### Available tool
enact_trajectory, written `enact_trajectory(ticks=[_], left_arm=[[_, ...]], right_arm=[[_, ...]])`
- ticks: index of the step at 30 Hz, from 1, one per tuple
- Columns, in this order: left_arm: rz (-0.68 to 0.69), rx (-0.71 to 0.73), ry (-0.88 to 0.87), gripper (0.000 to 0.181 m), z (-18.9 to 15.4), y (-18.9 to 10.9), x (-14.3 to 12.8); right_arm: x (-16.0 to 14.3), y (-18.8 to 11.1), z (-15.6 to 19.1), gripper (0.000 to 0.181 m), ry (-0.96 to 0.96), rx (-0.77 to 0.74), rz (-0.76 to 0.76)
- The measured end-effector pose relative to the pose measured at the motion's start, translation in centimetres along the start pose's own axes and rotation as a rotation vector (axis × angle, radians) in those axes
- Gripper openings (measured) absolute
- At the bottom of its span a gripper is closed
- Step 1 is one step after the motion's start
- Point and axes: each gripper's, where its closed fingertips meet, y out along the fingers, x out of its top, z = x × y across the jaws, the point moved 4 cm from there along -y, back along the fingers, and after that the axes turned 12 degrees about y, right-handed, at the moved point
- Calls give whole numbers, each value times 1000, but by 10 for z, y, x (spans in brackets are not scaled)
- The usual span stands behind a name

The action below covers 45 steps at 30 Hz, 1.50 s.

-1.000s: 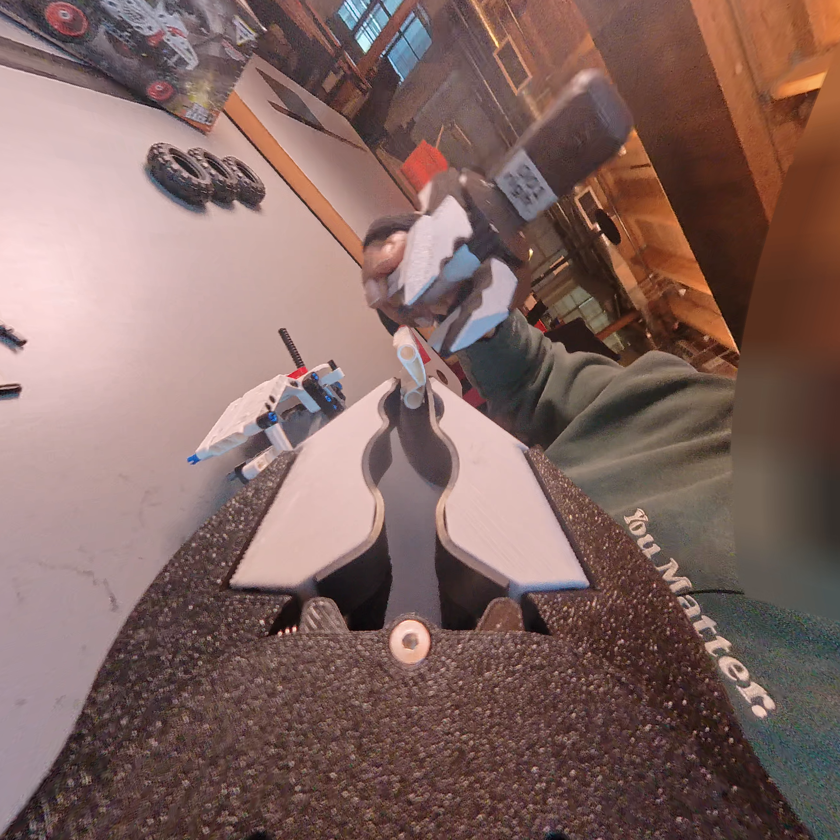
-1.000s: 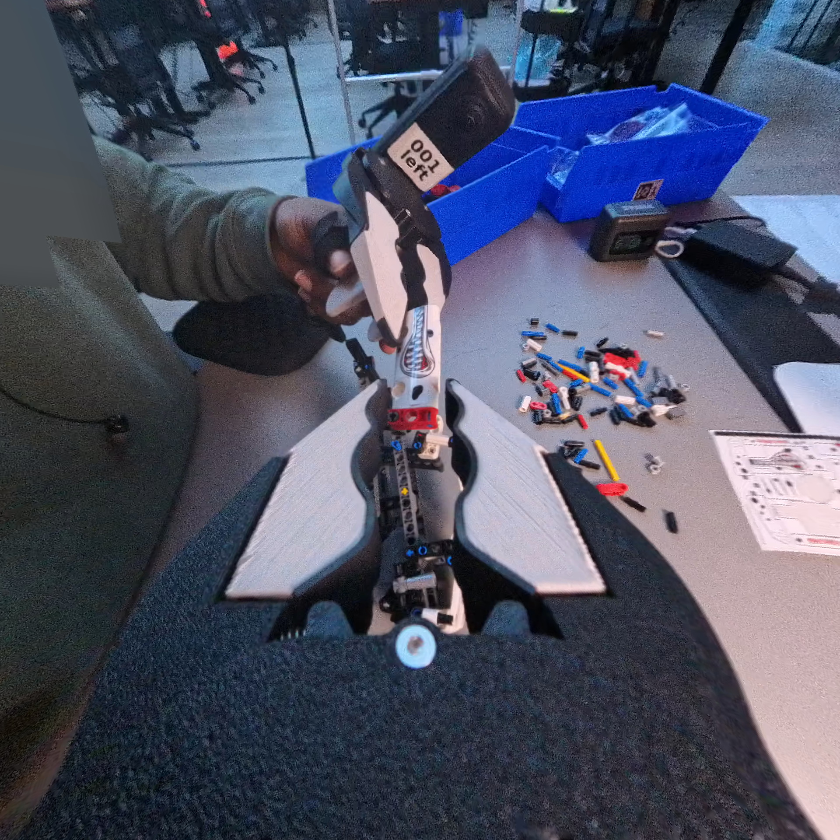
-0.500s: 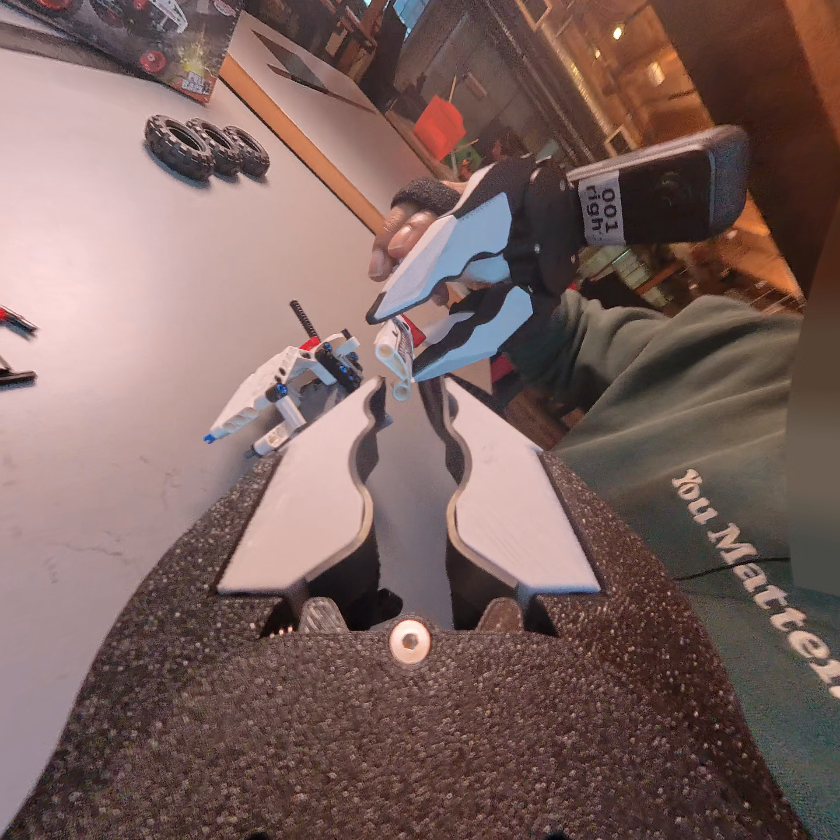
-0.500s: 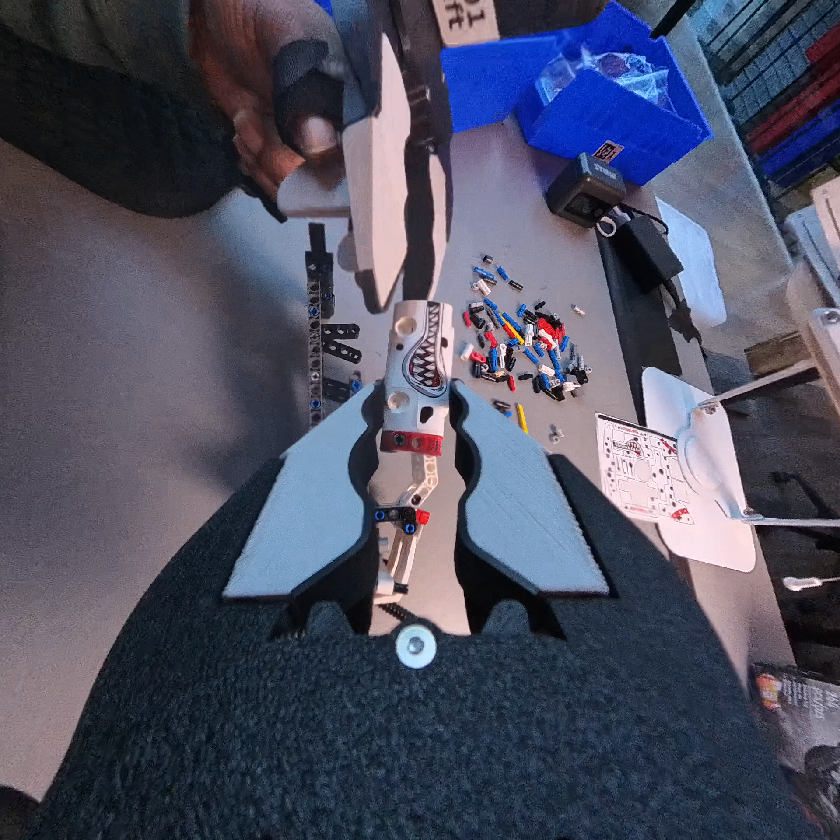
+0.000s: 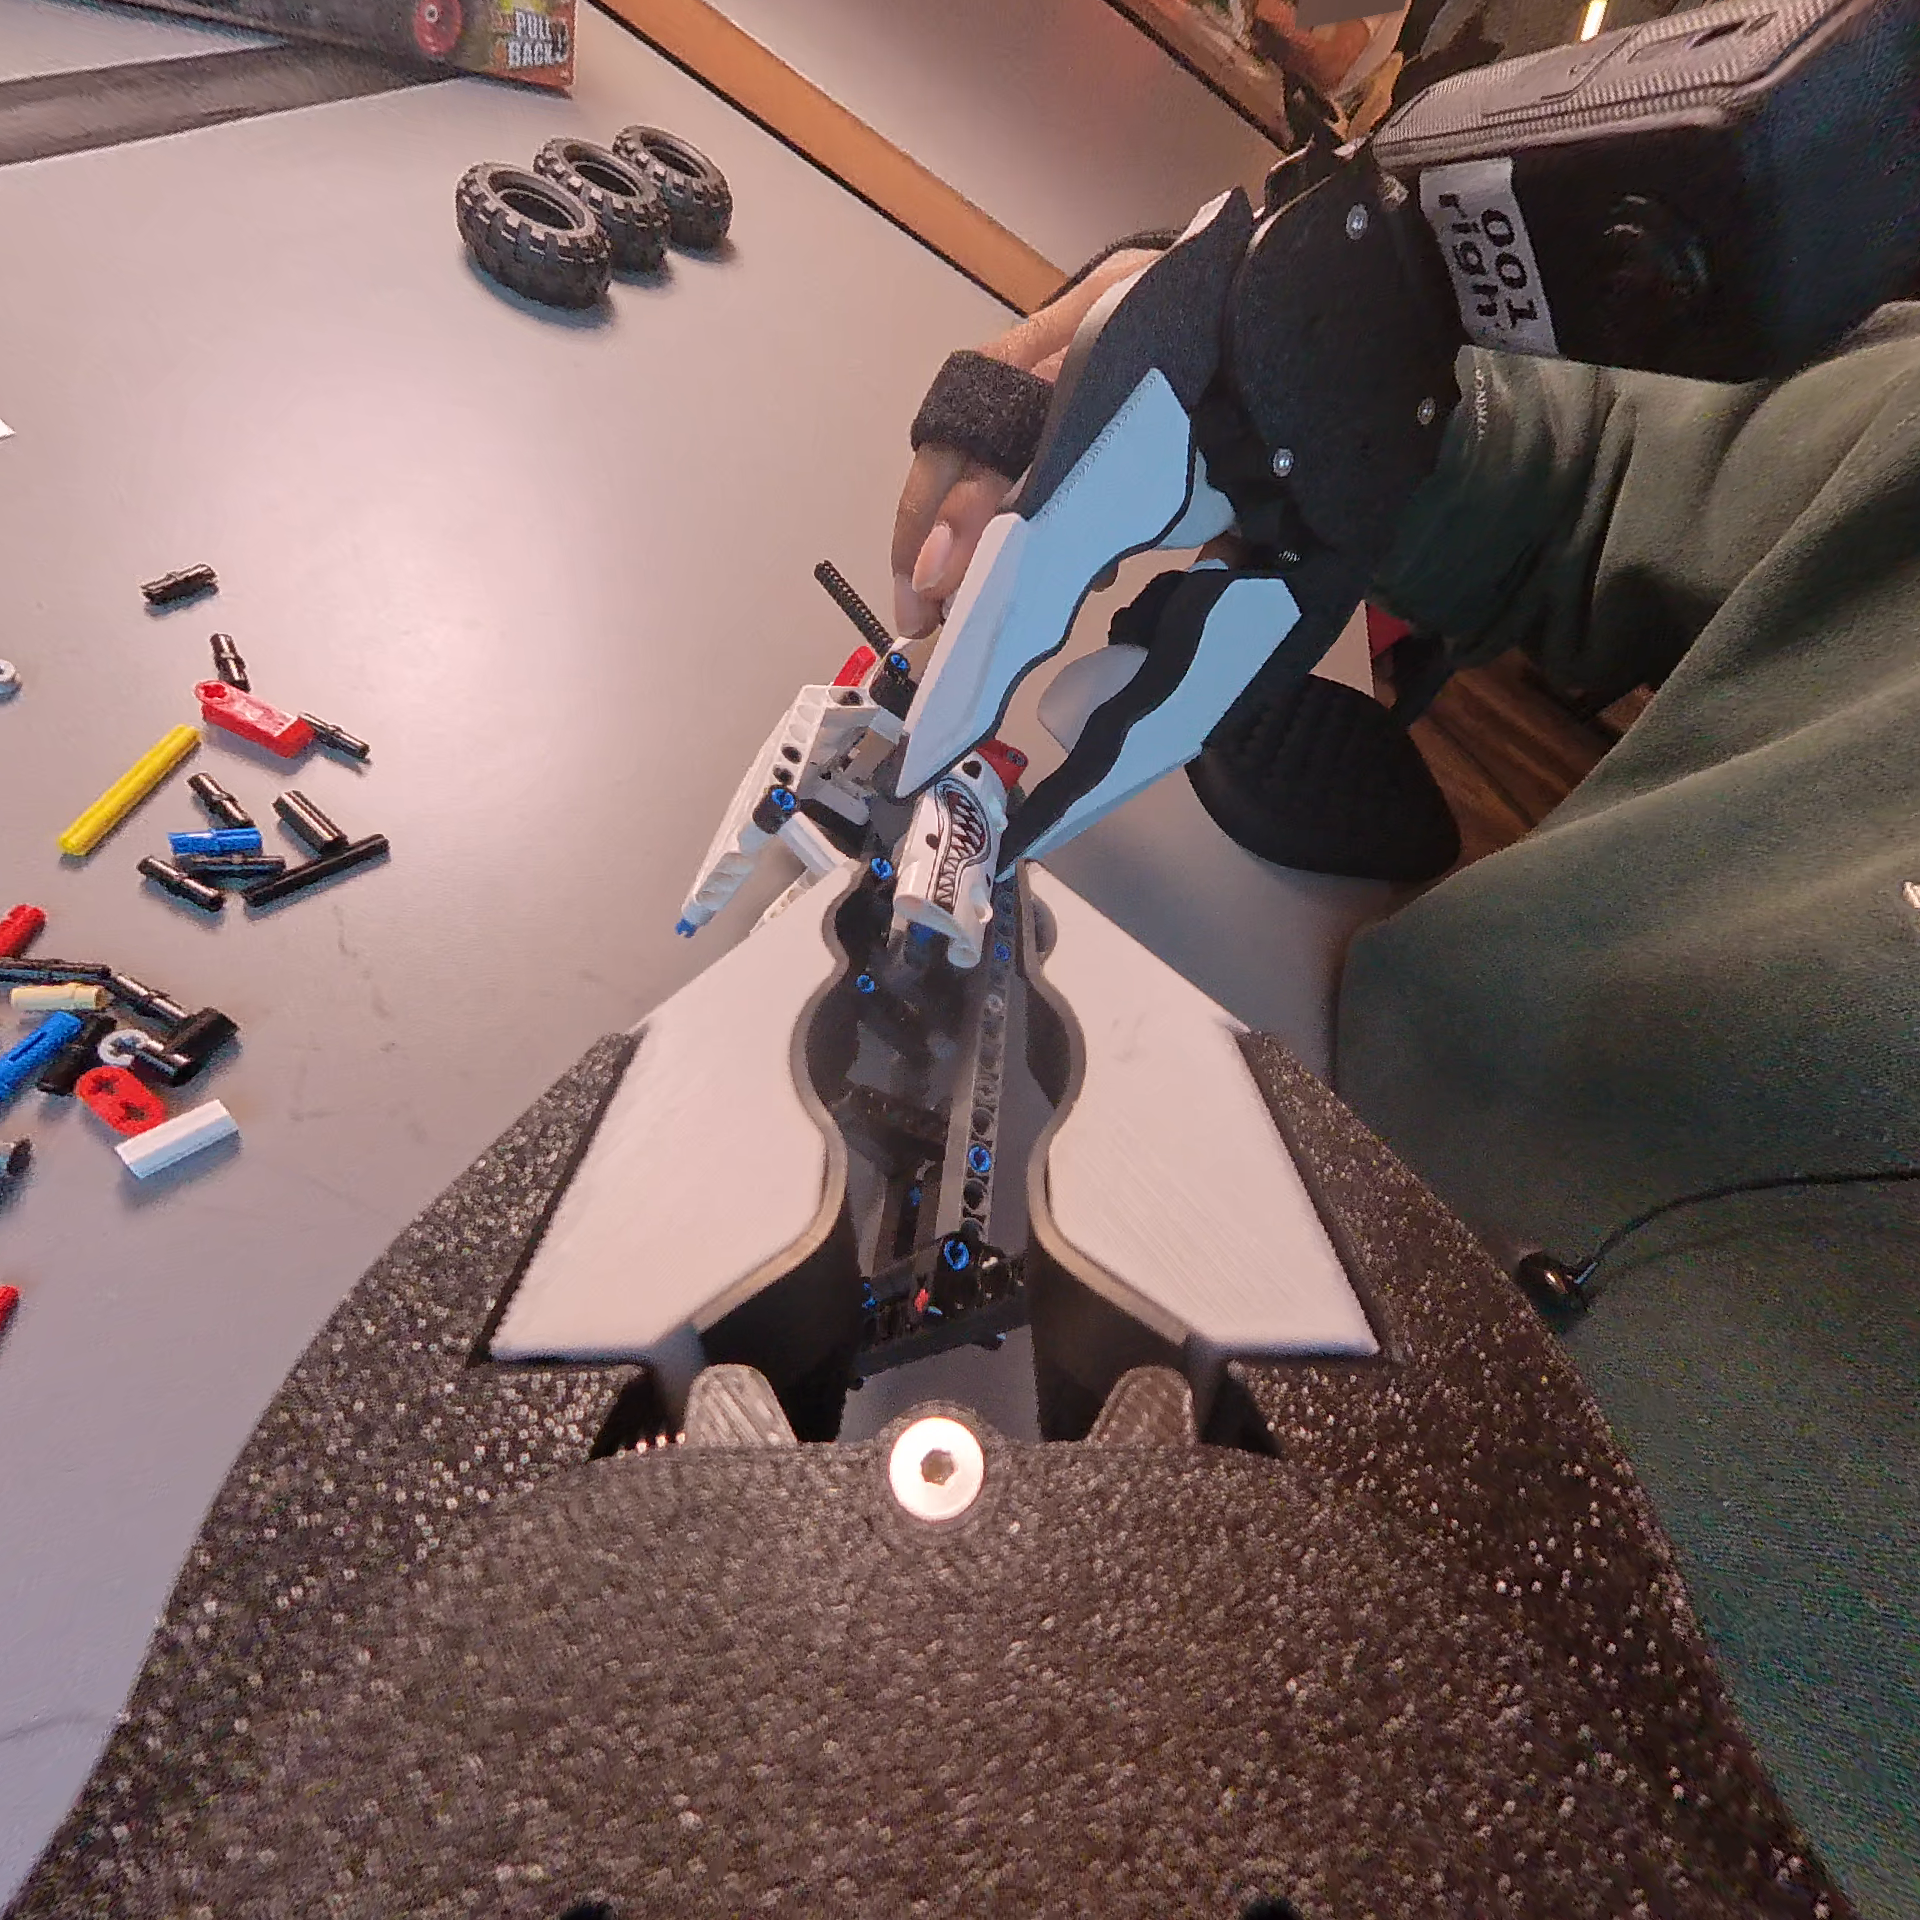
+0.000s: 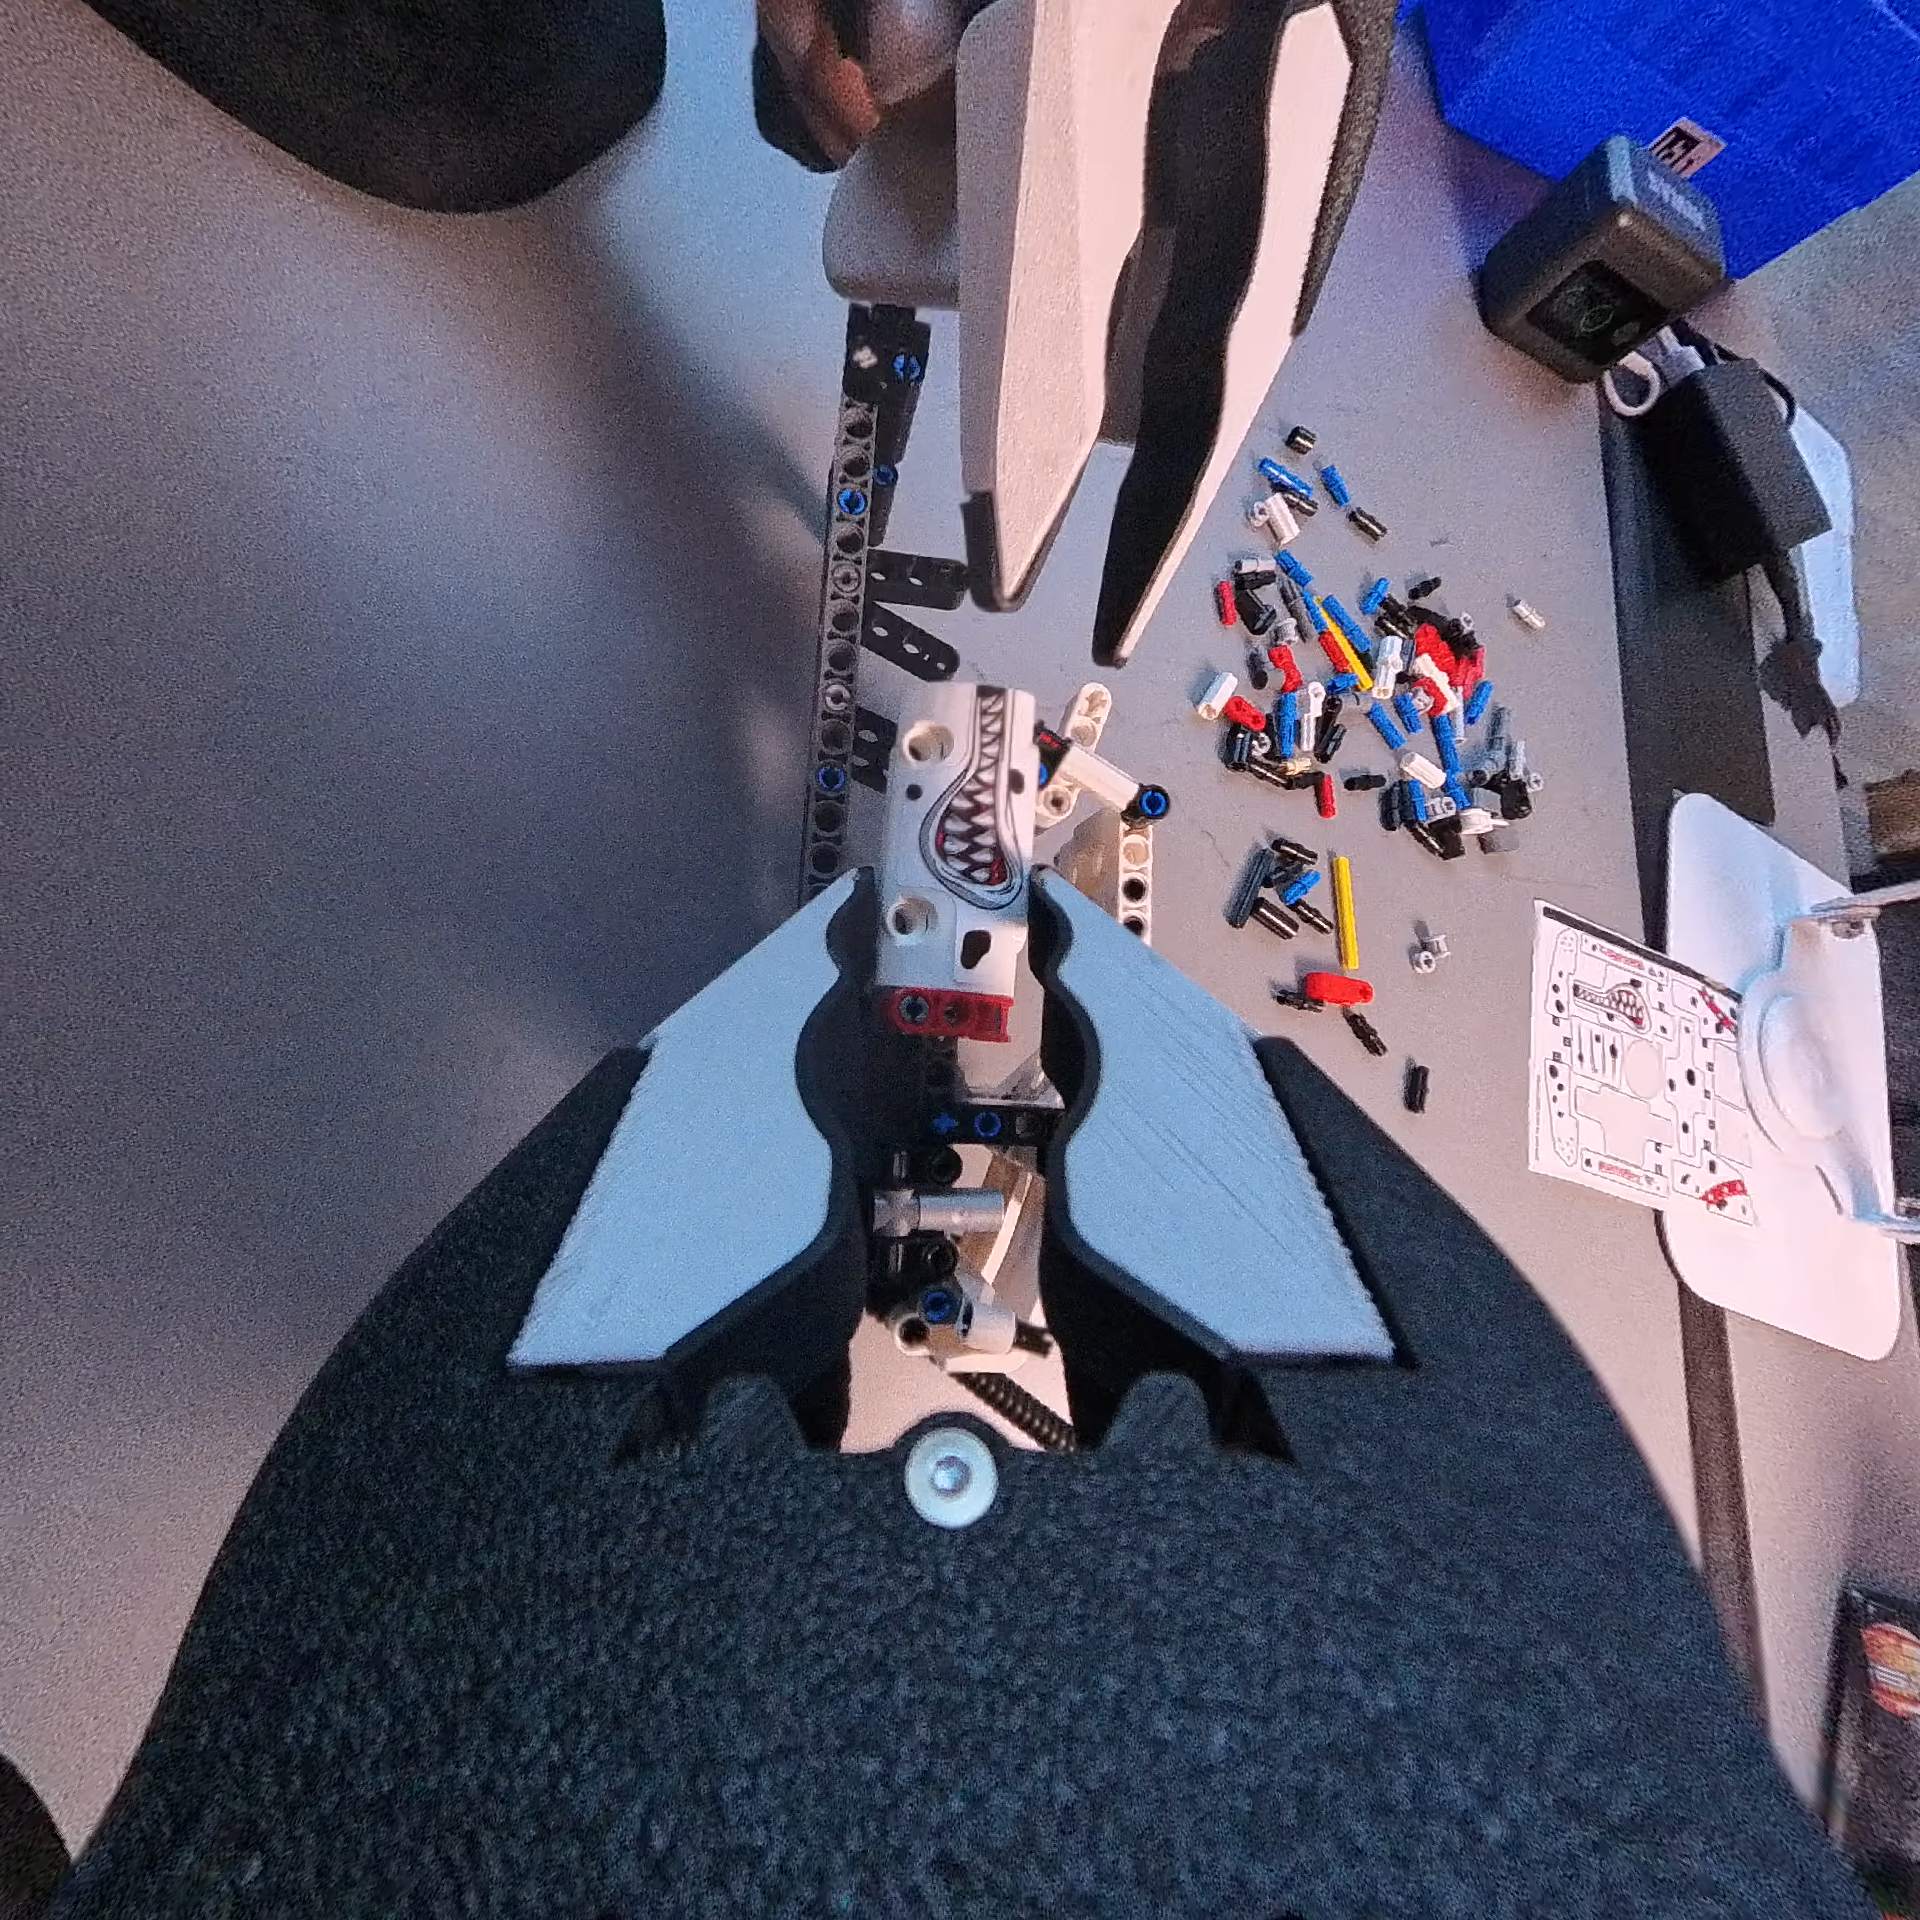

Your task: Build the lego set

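The lego model (image 6: 951, 862), a white panel printed with a toothed shark mouth joined to white and black beams, sits pinched between the fingertips of the right gripper (image 6: 945, 894), whose jaws are clamped against the panel's two sides just above a red end piece. The left gripper (image 6: 1049, 613) shows above it in the right wrist view, its jaws parted with nothing between them, its tips just short of the panel's top. Only the right wrist view shows the heap of loose pieces (image 6: 1361, 707) to the right on the grey table (image 6: 416, 623), a yellow axle (image 6: 1342, 909), a printed sticker sheet (image 6: 1631, 1060), a blue bin (image 6: 1683, 94) and a small black device (image 6: 1600, 260) beside it. Only the left wrist view shows three black tyres (image 5: 592, 213) lined up touching each other far across the table, a corner of the set's box (image 5: 499, 42), the person's hand (image 5: 956, 520) behind the right gripper (image 5: 966, 821), and a green sleeve (image 5: 1662, 727). There the left gripper (image 5: 935, 914) frames a long black beam assembly (image 5: 977, 1091) lying under its parted fingers.
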Motion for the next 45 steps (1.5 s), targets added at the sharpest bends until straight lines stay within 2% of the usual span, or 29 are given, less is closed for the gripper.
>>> enact_trajectory(ticks=[3, 8, 15, 40, 45], left_arm=[[5, 5, -2, 29, 2, -1, 4], [31, -10, -22, 42, 2, -3, 5], [87, -23, 7, 45, -4, -3, 4], [150, 53, 25, 28, -2, 7, -3], [155, 67, 28, 18, -2, 8, -4]], right_arm=[[4, -4, -5, 28, 53, 9, -45], [3, 1, -4, 28, 24, 5, -30], [2, 1, -3, 28, -6, -14, -40], [1, 3, -3, 28, -49, -78, -65], [3, 2, -4, 28, -52, -91, -69]])
